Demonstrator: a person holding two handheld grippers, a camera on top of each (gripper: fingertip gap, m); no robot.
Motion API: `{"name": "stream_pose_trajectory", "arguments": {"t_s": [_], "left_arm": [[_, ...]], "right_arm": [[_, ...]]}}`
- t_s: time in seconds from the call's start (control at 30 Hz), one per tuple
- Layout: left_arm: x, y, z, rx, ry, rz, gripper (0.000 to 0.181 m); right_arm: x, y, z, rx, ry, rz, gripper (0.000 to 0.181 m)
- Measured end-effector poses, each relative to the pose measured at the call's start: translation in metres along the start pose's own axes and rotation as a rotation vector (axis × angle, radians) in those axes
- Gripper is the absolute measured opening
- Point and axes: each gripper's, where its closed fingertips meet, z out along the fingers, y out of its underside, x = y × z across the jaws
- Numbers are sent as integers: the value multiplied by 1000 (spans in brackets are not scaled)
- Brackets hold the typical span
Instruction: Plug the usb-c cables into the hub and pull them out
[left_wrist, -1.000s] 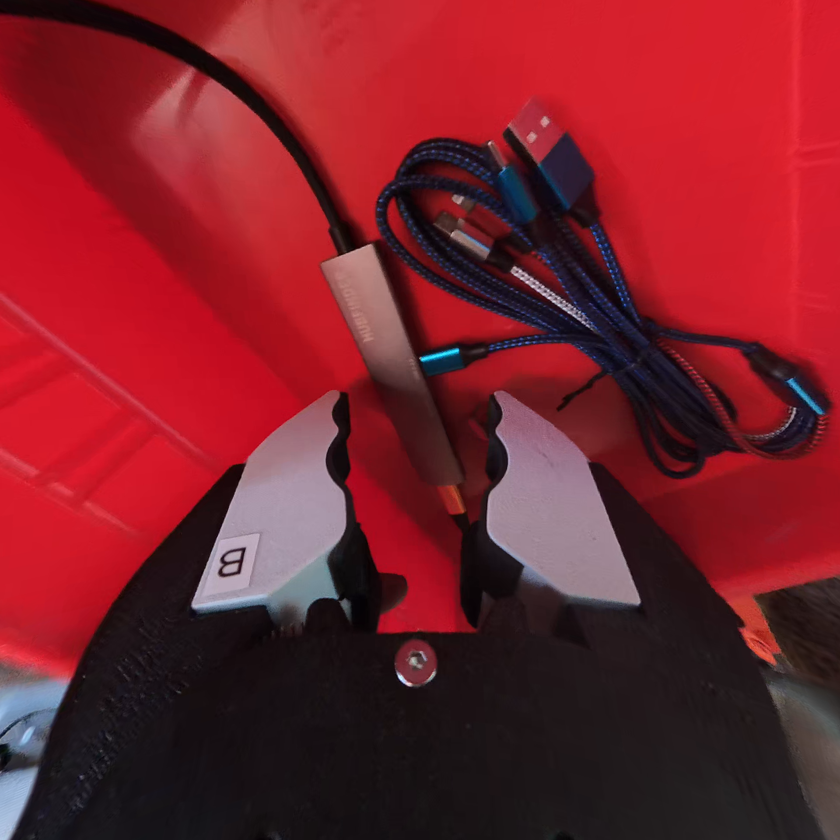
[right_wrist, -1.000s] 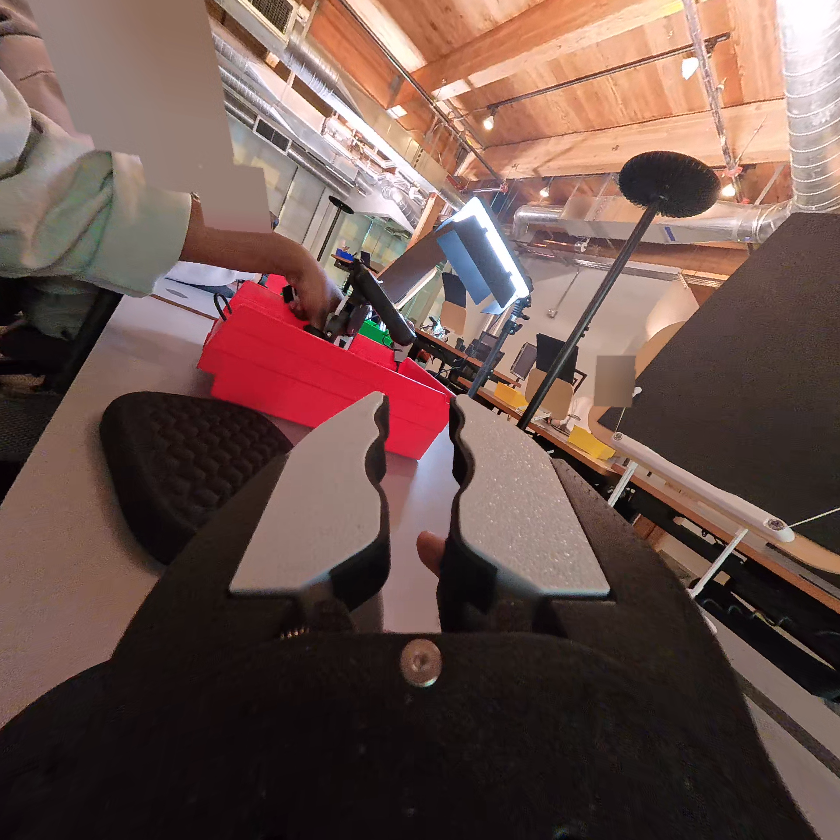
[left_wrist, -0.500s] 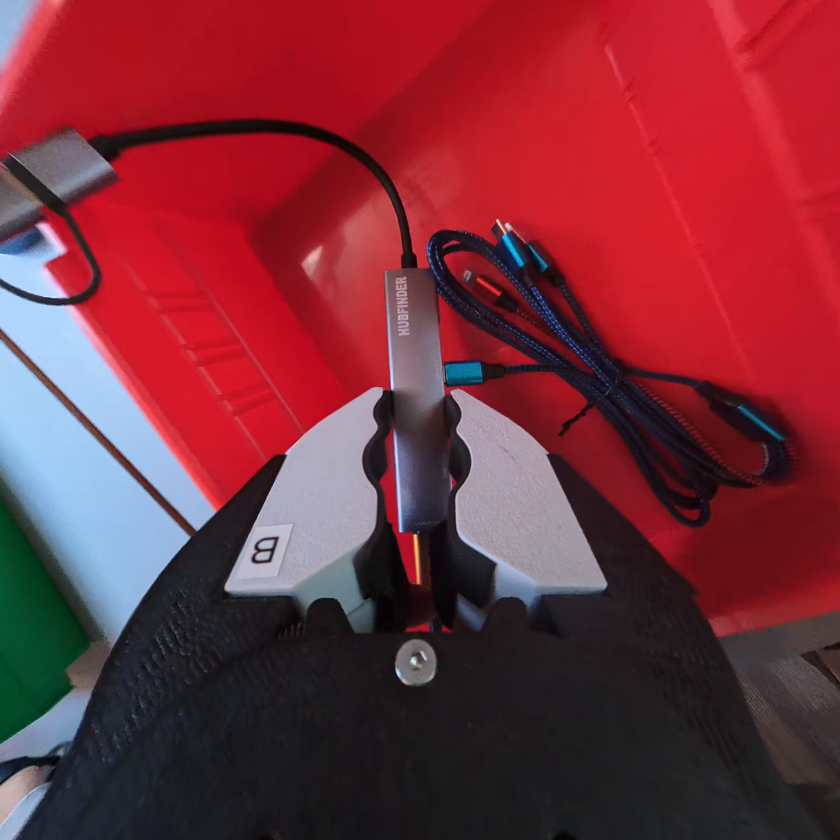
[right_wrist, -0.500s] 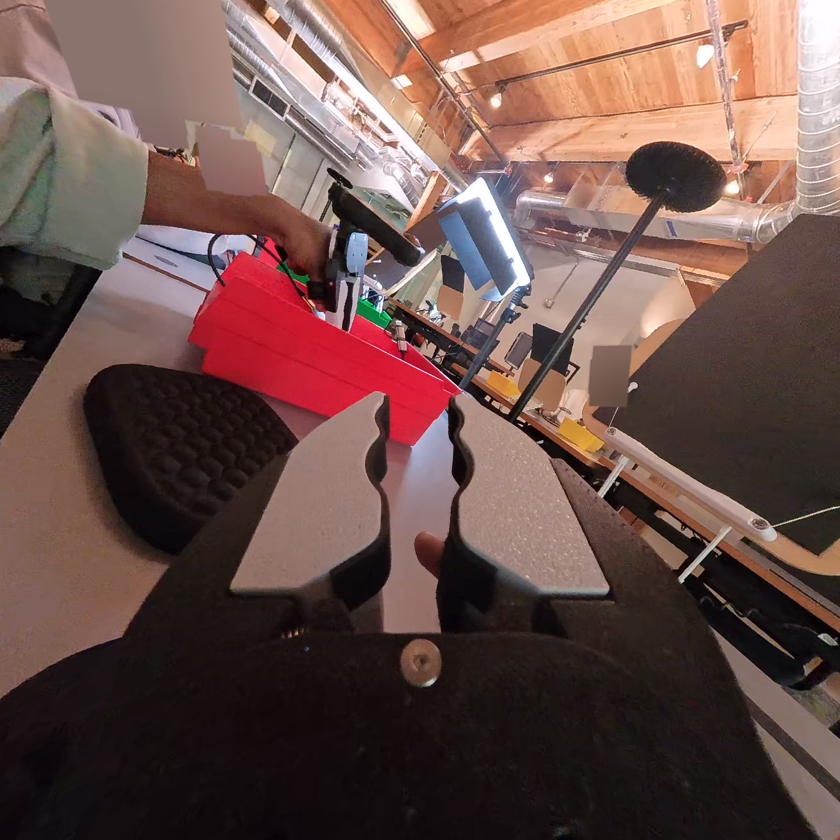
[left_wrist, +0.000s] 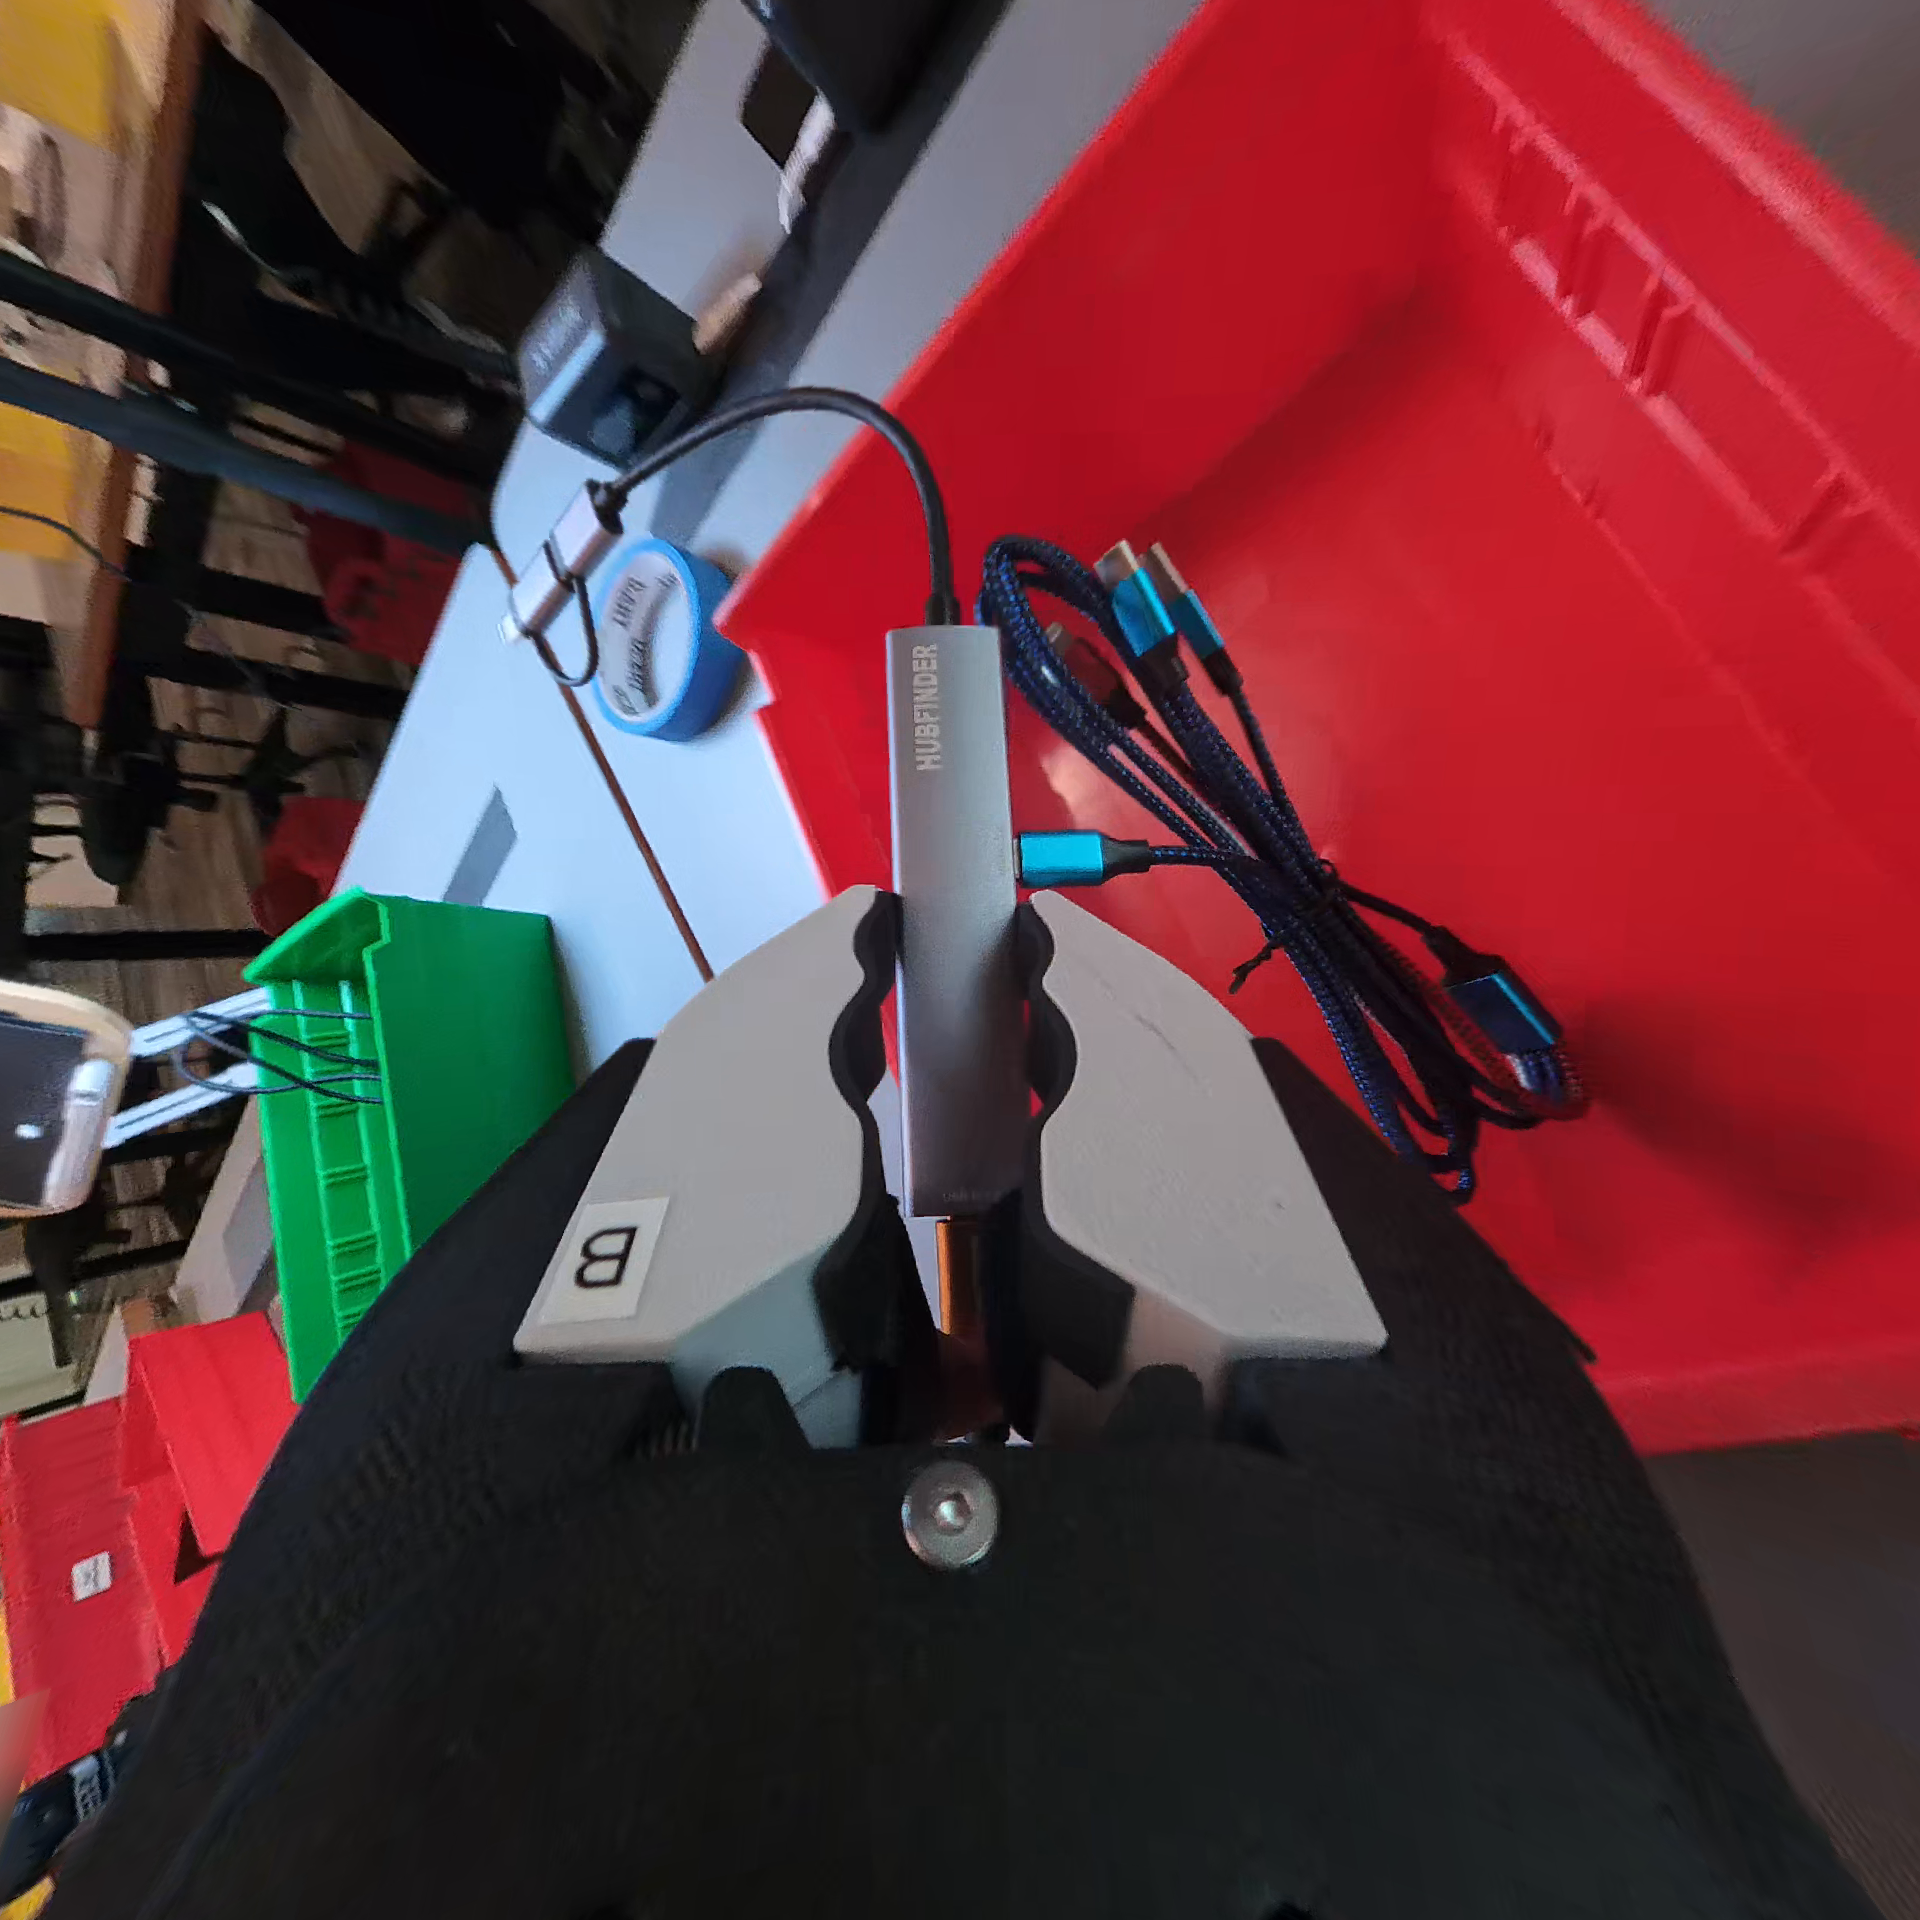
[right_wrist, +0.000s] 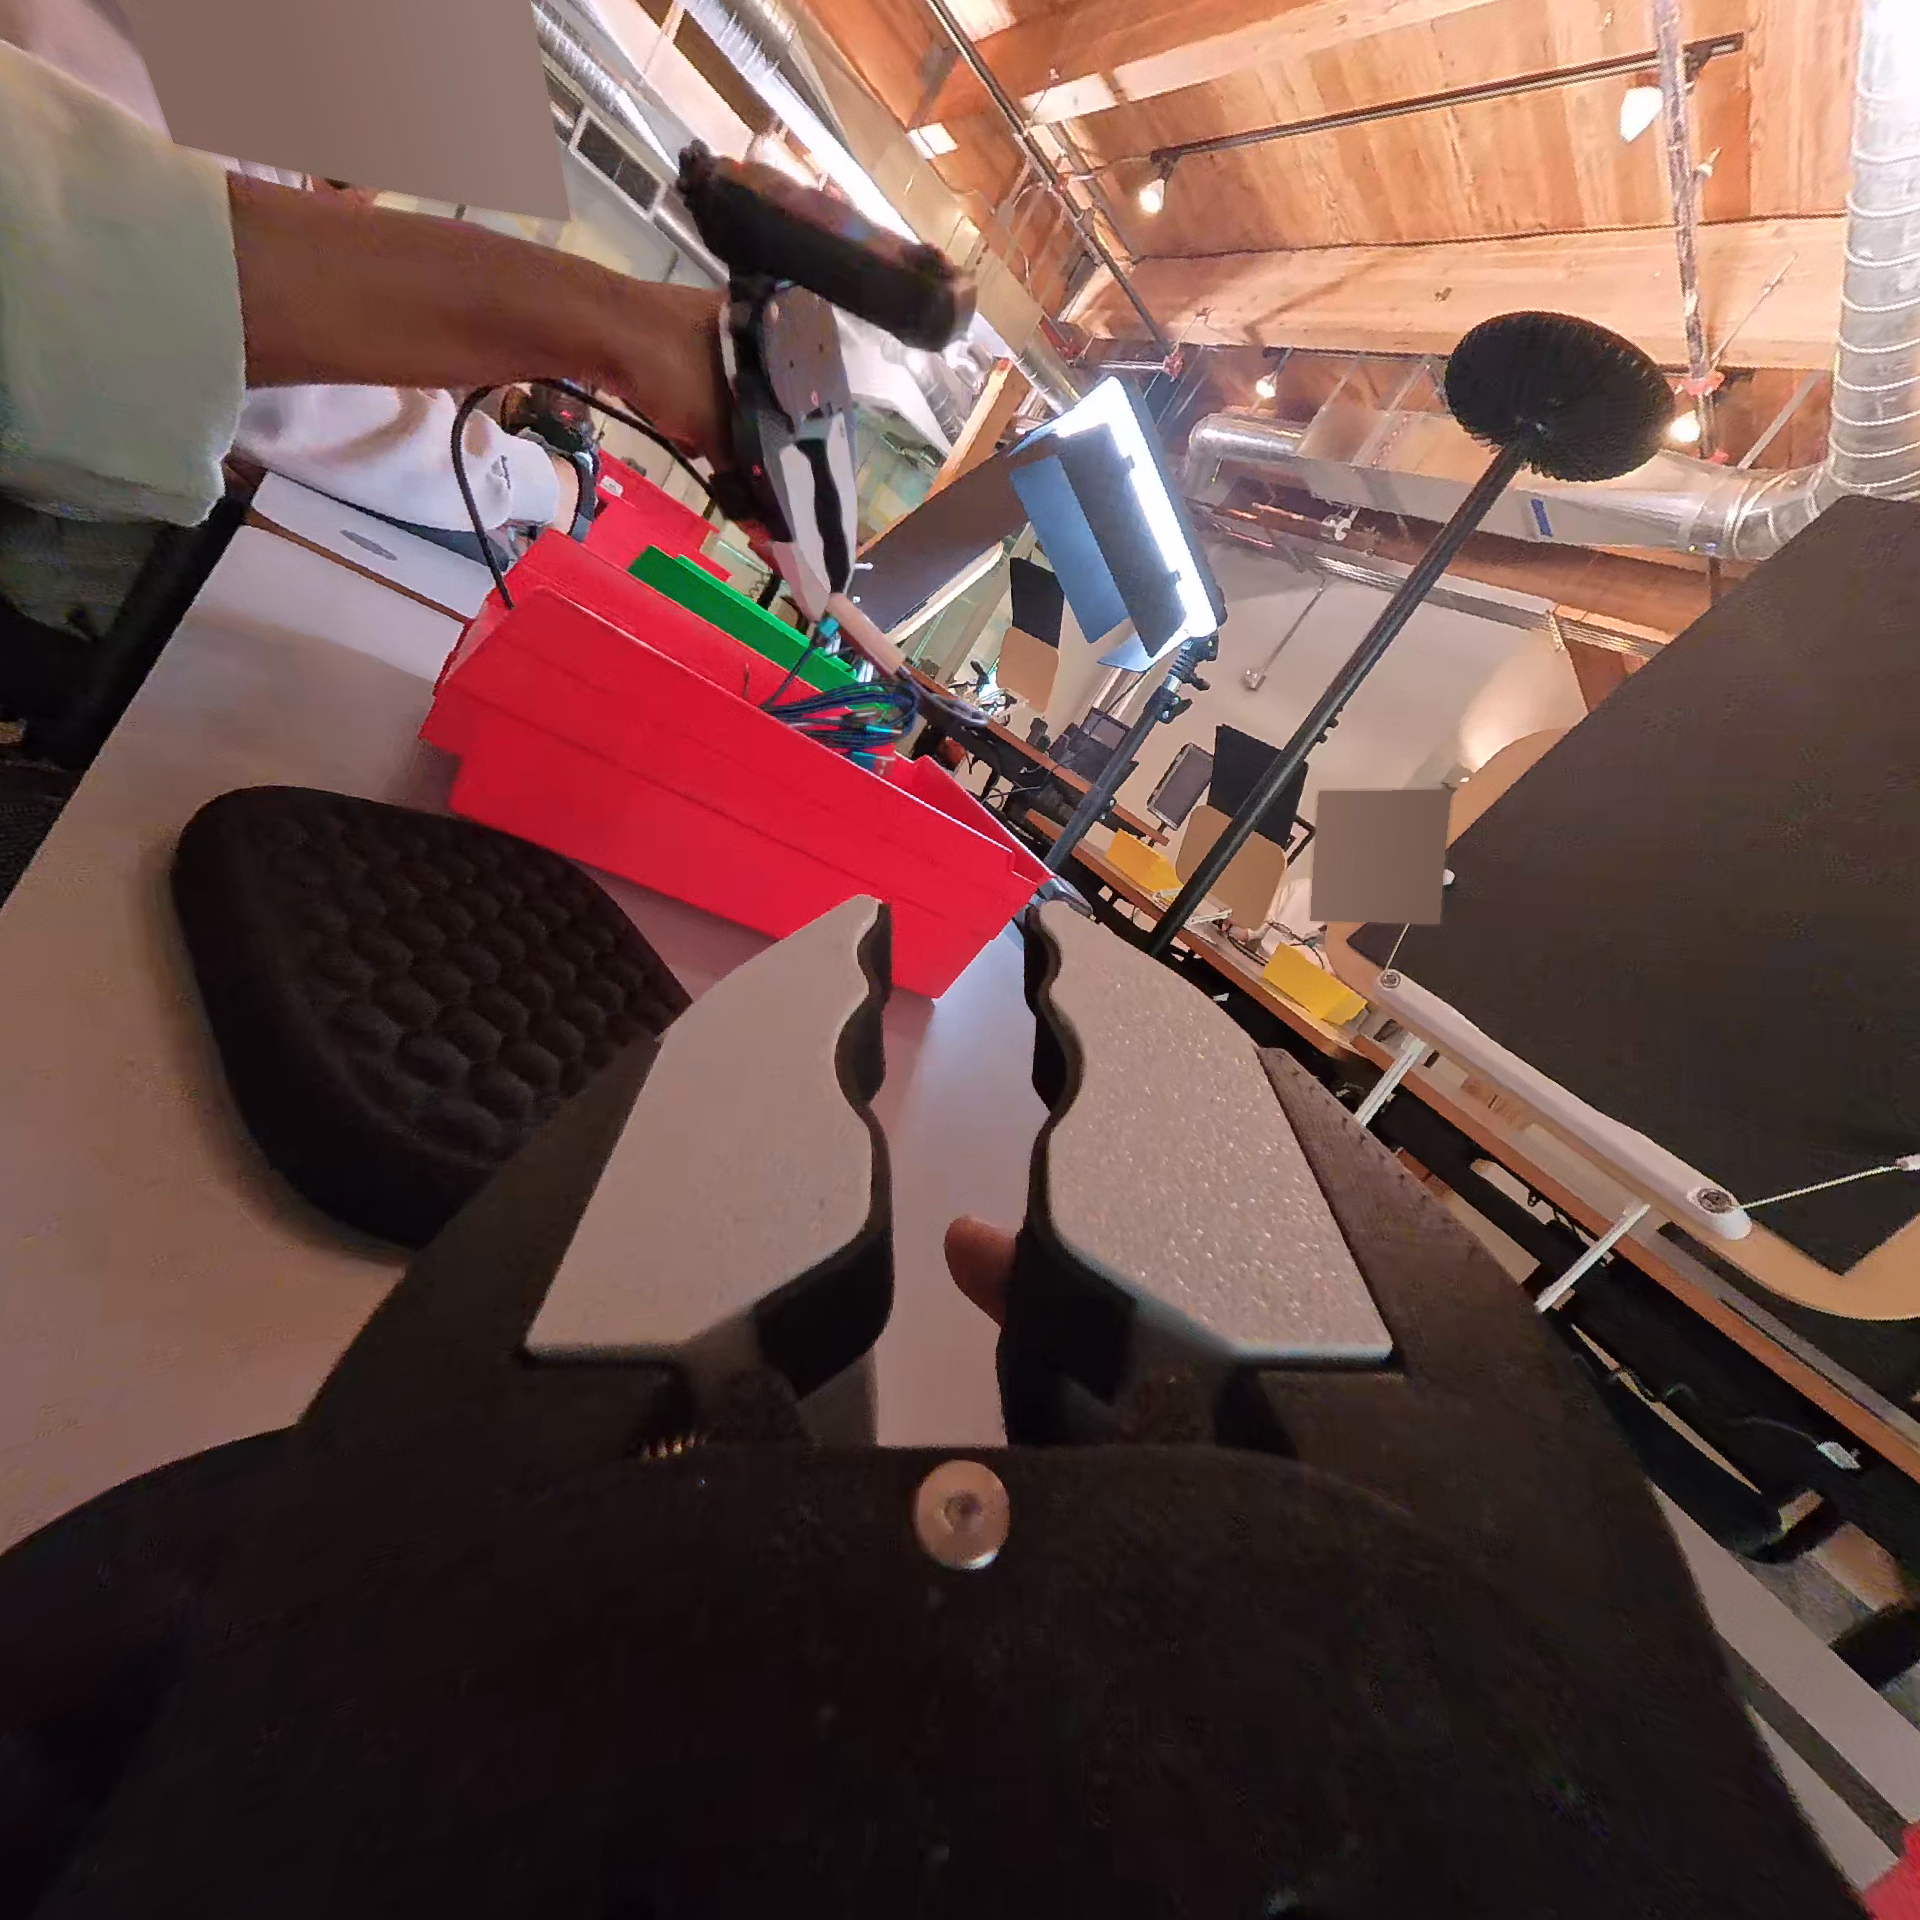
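Left gripper (left_wrist: 956, 935) clamps hub (left_wrist: 951, 862) over red bin (left_wrist: 1558, 623), one blue plug (left_wrist: 1070, 858) seated. Right gripper (right_wrist: 956, 935) narrowly parted, holding nothing.

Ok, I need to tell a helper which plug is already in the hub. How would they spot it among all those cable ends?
Find the red bin, then the grey hub clamped in the left gripper above it. The plug sticks out of the hub's right side, just beyond the fingertips. Its shell is bright blue, and it alone is seated in the hub; the other cable ends hang loose farther up.
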Motion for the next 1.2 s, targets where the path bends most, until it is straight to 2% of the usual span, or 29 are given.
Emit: {"name": "stream_pose_trajectory", "arguments": {"t_s": [0.13, 0.43, 0.63, 0.73, 0.87, 1.0, 1.1, 1.2], "left_arm": [[-9, -14, -20, 94, -41, -12, 20], [-28, -35, -48, 211, -135, -28, 20], [-33, -66, -78, 461, -140, -84, 20], [-29, -90, -110, 603, -208, -63, 20], [-2, -131, -162, 694, -353, 39, 20], [41, -178, -200, 750, -421, 140, 18], [71, -210, -215, 836, -426, 168, 20], [111, -236, -212, 888, -343, 174, 19]], "right_arm": [[0, 1, 0, -5, 0, -8, 24], [-1, 2, 1, -15, -1, -20, 24], [-1, 3, 1, -23, -2, -30, 23], [-2, 4, 1, -25, -2, -31, 23], [-2, 3, 1, -25, -3, -34, 24], [0, -4, -1, 15, 6, -8, 28], [9, -21, -8, 100, 52, 44, 29], [30, -46, -26, 231, 176, 94, 26]]}}
